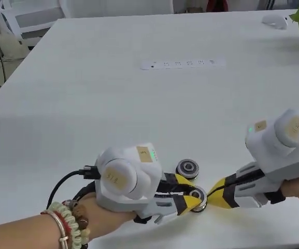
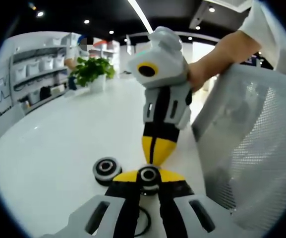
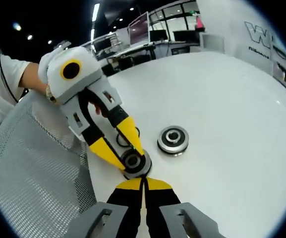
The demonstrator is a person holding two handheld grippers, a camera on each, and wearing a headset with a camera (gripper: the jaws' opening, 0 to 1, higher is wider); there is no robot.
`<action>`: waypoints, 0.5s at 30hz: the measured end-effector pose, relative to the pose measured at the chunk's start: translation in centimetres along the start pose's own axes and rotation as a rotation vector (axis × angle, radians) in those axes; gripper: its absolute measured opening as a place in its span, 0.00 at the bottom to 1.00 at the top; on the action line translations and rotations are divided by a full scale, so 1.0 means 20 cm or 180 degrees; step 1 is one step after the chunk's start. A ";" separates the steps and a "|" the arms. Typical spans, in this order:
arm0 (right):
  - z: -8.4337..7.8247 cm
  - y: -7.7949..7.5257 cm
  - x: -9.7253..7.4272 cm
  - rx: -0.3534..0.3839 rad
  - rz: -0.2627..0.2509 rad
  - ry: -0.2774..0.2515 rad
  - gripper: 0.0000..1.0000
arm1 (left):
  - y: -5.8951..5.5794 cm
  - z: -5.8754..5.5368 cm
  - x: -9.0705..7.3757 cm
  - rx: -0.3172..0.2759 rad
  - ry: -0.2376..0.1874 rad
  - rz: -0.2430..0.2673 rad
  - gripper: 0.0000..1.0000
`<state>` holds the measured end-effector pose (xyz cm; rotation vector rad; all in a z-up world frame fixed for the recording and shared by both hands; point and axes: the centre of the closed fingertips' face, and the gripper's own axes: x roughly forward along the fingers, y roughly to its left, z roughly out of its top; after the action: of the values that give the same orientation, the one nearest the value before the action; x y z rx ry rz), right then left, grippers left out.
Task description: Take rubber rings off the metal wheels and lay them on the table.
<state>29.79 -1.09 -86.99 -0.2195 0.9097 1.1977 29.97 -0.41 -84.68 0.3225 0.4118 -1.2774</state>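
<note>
Low in the head view, right of centre, the left tongs (image 1: 189,189) are clamped across a small metal wheel (image 1: 198,198) that rests on the white table (image 1: 139,114). The right tongs (image 1: 214,191) come in from the right with their yellow tips pressed together against that wheel's edge; whether they pinch its rubber cannot be told. A second wheel (image 1: 187,168) lies flat just above. In the left gripper view a loose black rubber ring (image 2: 149,221) lies at bottom centre.
</note>
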 end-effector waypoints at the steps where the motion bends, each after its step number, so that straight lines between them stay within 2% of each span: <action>1: 0.00 0.00 0.00 0.0124 0.0031 -0.0022 0.00 | 0.00 0.00 0.00 -0.0003 -0.0002 0.0000 0.14; 3: 0.01 -0.01 -0.01 0.0256 0.0059 -0.0062 0.00 | 0.00 0.00 0.00 0.0031 0.0007 -0.0001 0.14; 7: 0.01 -0.02 -0.02 0.0347 0.0065 -0.0076 0.00 | 0.00 0.00 0.00 0.0074 0.0030 0.0018 0.15; 10: 0.01 -0.02 -0.02 0.0475 0.0090 -0.0088 0.00 | -0.01 0.00 0.00 0.0185 0.0044 0.0027 0.15; 15: 0.03 -0.01 -0.04 0.0674 0.0155 -0.0184 0.00 | 0.00 -0.01 -0.01 0.0143 0.0065 0.0017 0.15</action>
<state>30.14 -1.34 -86.21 0.0074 0.9879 1.1372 29.91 -0.07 -84.77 0.3748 0.3998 -1.2805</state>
